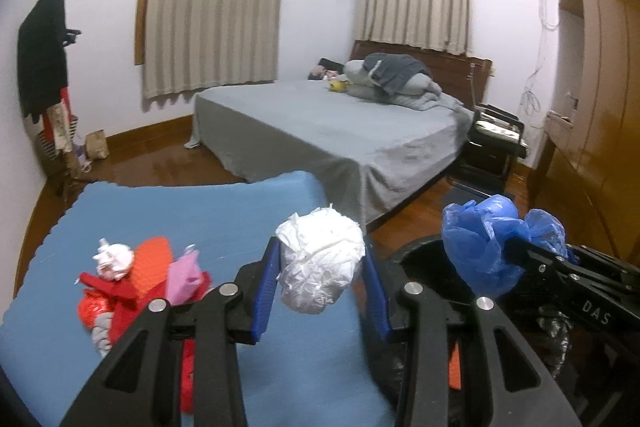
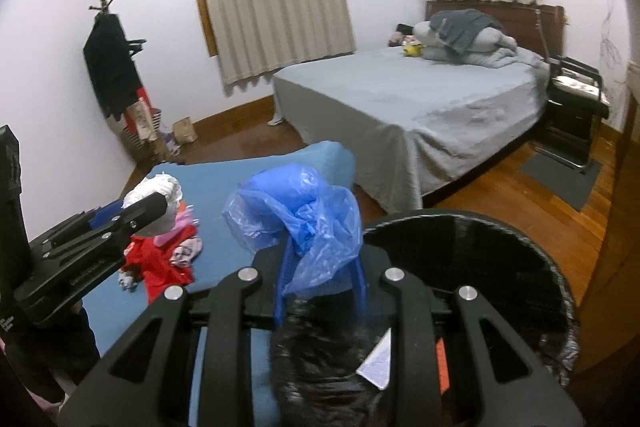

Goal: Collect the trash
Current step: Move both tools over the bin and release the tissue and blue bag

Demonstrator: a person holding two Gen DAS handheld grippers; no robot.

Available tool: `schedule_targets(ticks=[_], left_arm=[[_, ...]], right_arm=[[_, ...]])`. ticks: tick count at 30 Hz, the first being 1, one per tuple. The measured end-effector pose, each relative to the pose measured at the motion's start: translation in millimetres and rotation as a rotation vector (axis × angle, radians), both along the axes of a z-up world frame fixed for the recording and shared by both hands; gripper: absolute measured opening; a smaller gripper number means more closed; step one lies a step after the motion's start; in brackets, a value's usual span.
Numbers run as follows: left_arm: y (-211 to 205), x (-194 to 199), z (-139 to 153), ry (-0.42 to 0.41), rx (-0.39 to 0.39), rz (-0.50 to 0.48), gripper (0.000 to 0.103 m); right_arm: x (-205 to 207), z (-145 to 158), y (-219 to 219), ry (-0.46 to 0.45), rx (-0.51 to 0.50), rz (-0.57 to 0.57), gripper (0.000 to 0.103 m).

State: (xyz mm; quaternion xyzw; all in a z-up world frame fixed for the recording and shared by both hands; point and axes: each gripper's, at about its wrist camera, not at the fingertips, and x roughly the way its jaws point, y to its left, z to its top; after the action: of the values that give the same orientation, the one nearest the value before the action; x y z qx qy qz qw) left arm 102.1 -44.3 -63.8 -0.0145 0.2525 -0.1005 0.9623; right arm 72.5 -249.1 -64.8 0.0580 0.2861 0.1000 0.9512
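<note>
right gripper (image 2: pixel 320 267) jaws clamp blue bag (image 2: pixel 296 211) | over black bin (image 2: pixel 500 239)

Adjacent wrist views bedward (image 1: pixel 328 131) (shared mat (image 2: pixel 224 179))

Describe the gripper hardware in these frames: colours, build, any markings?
Both match: the left gripper and right gripper have matte black angular linkage arms with triangular cutouts, round silver pivot pins and blue ribbed pads on the fingers. Seen side-on, the right gripper's body shows small silver screws and white "DAS" lettering. No cables, hands or sleeves visible.
</note>
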Motion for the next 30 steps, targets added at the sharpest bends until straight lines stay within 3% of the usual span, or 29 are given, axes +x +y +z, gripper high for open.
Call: schedule_targets(ticks=[14, 30], left_arm=[[-66.1, 11.2, -3.6, 0.021, -0.013, -0.156, 0.040], [-122.4, 25.8, -24.0, 0.079, -0.002, -0.282, 0.040]], right_arm=[[-14.5, -12.1, -72.8, 0.021, -0.023, -0.158, 0.025], [-25.0, -29.1, -110.0, 0.063, -0.037, -0.247, 0.025]])
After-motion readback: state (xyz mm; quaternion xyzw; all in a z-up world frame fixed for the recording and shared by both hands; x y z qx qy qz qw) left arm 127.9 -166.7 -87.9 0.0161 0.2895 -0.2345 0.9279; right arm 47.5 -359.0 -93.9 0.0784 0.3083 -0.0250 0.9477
